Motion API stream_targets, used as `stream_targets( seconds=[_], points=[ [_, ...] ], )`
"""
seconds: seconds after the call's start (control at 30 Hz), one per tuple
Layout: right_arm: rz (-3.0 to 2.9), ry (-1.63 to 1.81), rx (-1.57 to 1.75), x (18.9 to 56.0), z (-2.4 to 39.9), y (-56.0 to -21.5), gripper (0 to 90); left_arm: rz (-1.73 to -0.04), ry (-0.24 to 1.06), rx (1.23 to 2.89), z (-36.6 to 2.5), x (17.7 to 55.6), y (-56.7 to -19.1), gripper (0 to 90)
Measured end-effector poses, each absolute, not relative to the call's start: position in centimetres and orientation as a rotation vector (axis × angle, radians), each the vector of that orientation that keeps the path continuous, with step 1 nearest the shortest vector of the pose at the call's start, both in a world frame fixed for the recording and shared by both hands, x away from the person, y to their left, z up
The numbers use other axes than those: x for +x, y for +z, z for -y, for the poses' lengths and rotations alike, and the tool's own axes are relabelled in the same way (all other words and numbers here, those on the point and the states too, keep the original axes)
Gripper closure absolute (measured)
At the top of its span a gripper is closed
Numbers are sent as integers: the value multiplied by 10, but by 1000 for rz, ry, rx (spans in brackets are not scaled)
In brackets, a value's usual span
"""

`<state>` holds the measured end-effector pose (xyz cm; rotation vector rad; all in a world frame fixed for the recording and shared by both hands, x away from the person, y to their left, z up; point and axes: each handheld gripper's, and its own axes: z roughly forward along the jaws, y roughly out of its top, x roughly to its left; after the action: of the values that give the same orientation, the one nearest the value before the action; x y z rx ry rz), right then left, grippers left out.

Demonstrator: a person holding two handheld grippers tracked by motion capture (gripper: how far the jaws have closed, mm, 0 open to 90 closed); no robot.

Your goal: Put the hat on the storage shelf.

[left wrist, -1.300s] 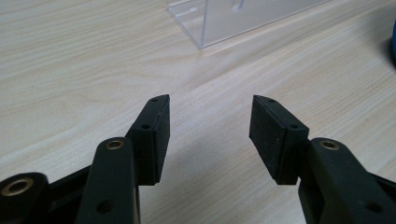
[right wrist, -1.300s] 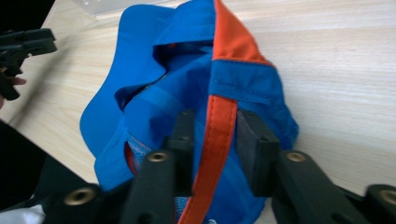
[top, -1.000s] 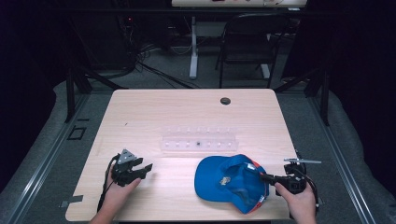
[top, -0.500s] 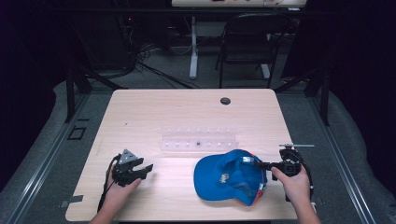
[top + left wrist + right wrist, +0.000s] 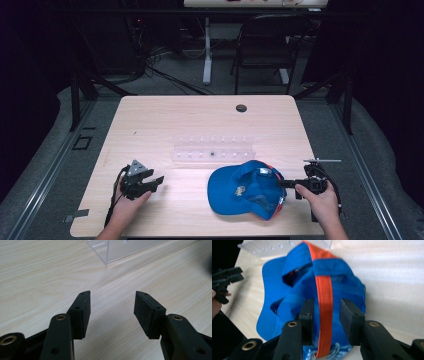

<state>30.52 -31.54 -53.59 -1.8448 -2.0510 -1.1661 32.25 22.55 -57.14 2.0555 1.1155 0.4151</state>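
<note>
Your blue cap (image 5: 245, 192) is lying upside down on the counter (image 5: 200, 125), near its front edge and toward your right side, with its hollow inside facing up. An orange band (image 5: 324, 297) is running along the inside of the crown, and a small white label is showing within. The brim is pointing toward your left, and the fabric is sitting crumpled and slack.

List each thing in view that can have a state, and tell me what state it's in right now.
Blue cap: lying on the table, crown crumpled, orange band between the right jaws.
Right gripper: jaws have just been opening; they straddle the cap's band, pads not pressing on it.
Left gripper: jaws open, nothing between them, over bare wood.
Clear plastic rack: flat on the table, beyond the cap.
Table: light wood, black round fitting near its far edge.
</note>
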Motion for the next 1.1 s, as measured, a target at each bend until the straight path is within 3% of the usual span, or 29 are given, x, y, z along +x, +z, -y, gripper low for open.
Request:
stream_targets(
  seconds=[1.1],
  points=[
    [2104, -1076, -1753, 311, 299, -515, 772, -1113, 418, 2059, -224, 322, -571, 475]
  ],
)
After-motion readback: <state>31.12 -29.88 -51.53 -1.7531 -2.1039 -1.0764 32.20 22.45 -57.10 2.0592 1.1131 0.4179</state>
